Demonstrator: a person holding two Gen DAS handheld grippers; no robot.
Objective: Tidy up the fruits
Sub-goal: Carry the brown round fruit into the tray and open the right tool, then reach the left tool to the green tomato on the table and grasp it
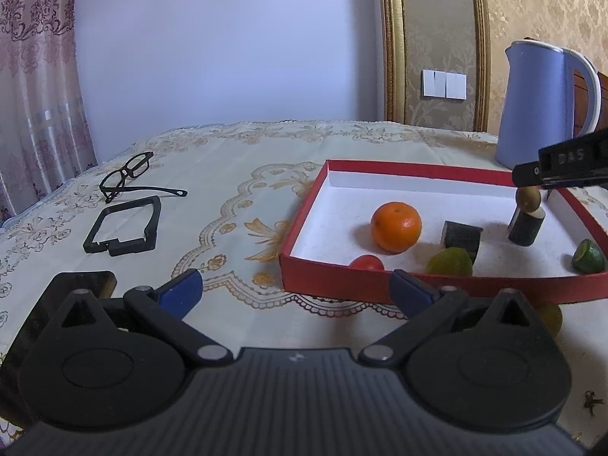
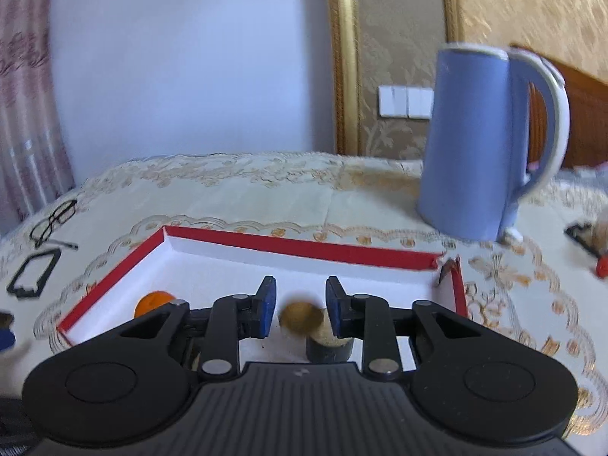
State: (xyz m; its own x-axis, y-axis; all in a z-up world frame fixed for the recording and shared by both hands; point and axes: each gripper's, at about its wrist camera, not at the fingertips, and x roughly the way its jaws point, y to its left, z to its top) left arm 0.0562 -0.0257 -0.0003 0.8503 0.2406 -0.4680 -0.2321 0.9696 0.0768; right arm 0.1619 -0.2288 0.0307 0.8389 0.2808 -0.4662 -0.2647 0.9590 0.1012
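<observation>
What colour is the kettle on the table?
Light blue kettle with a white handle, clearest in the right wrist view.

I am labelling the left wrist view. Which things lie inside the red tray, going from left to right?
In the red tray: small red fruit, orange, yellow-green fruit, black cylinder with a brown fruit above it, green lime.

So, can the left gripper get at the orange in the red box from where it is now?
Probably yes. The left gripper is open and empty, and the orange sits uncovered in the red box. Only the low front wall lies between, so it must go over it.
</observation>
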